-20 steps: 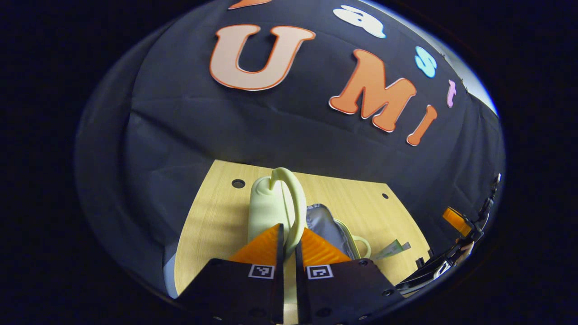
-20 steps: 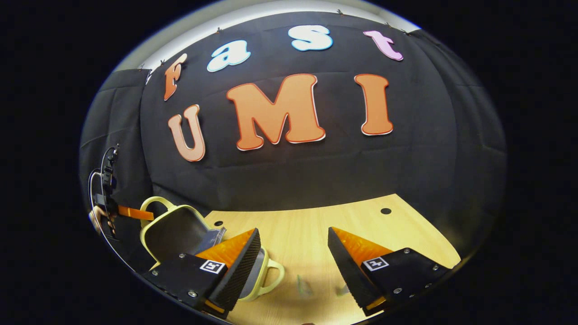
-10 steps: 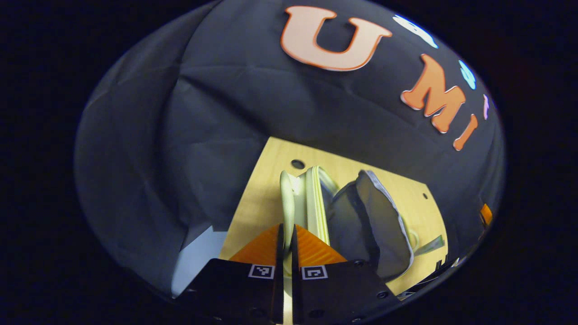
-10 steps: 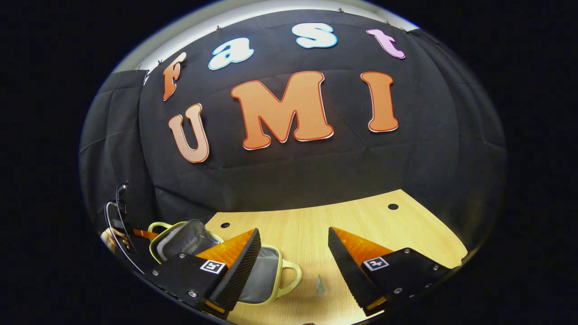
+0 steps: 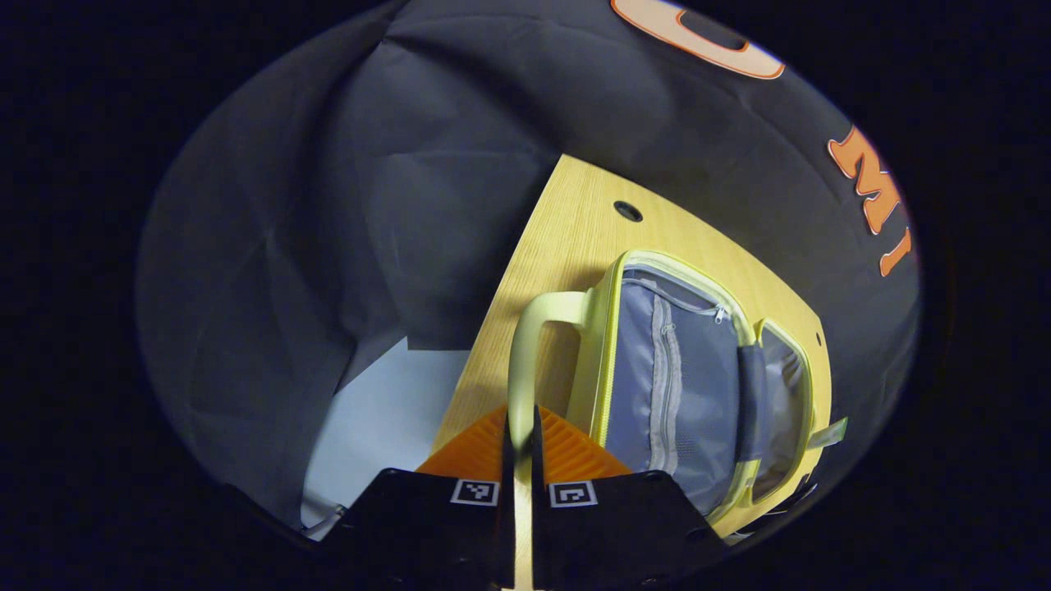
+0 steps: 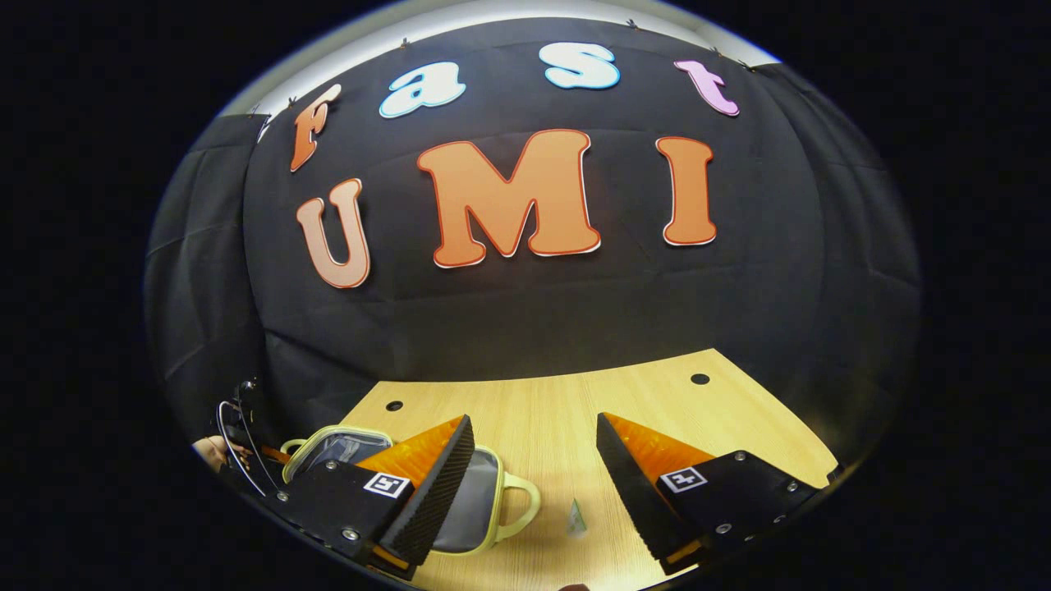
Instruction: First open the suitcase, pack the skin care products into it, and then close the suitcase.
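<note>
"Where was the suitcase (image 5: 681, 386) just then?"

"Lying open on the wooden table (image 5: 575, 222), both halves flat with the grey lining and its zip pocket facing up. The left gripper (image 5: 520, 439) had its fingers closed on the pale handle (image 5: 525, 345) of the near half, I'd guess so that half could be set down gently rather than dropped."

"And the other one?"

"The right gripper (image 6: 534, 460) hung above the table with its fingers spread wide and nothing between them. It sat just beside the far handle (image 6: 517, 505), probably kept ready for the packing. A small packet (image 6: 575, 517) lay on the wood between its fingers; I couldn't tell what it was."

"Anything packed?"

"I saw nothing in the lining. Opening looked done, to my eye; packing not yet begun."
</note>
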Demonstrator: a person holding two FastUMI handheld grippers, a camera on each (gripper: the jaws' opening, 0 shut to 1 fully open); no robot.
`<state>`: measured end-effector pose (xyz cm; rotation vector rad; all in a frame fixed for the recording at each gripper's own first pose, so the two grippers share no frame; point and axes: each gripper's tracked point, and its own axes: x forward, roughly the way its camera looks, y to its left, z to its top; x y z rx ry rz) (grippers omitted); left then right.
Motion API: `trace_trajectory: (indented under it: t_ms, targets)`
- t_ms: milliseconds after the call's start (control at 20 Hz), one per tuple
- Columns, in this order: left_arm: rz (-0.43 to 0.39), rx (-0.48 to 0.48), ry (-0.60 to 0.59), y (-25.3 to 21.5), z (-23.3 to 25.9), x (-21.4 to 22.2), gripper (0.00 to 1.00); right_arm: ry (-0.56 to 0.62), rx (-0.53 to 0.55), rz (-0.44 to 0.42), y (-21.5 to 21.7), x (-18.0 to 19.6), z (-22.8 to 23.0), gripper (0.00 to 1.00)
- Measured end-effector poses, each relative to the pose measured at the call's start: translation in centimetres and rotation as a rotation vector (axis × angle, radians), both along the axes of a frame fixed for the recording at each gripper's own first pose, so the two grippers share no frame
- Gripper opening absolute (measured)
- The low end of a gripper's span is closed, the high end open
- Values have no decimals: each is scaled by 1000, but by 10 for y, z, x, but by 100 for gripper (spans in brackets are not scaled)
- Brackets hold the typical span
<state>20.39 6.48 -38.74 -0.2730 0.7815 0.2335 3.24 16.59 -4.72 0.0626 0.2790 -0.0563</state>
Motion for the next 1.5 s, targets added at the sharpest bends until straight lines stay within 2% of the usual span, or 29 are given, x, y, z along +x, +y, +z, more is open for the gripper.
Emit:
trace_trajectory:
  t_ms: [100, 150, 350, 400, 600, 700, 750, 900, 1100, 1300, 1500]
  targets:
    - [9, 91, 34, 13, -4, -4, 19, 8, -4, -5, -3, -1, -3, 95]
    - [-3, 118, 31, 13, 0, -5, 39, 11, -5, -7, -4, -1, -4, 95]
    - [29, 240, -73, 14, 47, -4, 92, 15, -12, -2, -6, 1, -9, 95]
    - [29, 272, -115, 8, 63, -2, 96, 14, -20, -3, -9, 2, -11, 95]
    - [-2, 430, -278, -42, 139, 2, 96, 23, -24, 3, -26, 6, -17, 95]
    - [-19, 459, -334, -83, 169, -2, 99, 18, -29, 3, -39, 9, -19, 95]
    - [-36, 457, -351, -106, 180, -6, 96, 17, -33, 4, -47, 10, -20, 95]
    - [-83, 436, -400, -182, 200, -10, 96, 34, -47, 27, -69, 12, -30, 95]
    - [-152, 437, -466, -287, 212, 0, 98, 46, -64, 56, -109, 13, -33, 95]
    - [-238, 407, -501, -385, 201, 18, 99, 53, -56, 78, -154, 9, -33, 95]
    - [-279, 464, -501, -458, 178, 33, 99, 71, -53, 85, -195, 4, -39, 95]
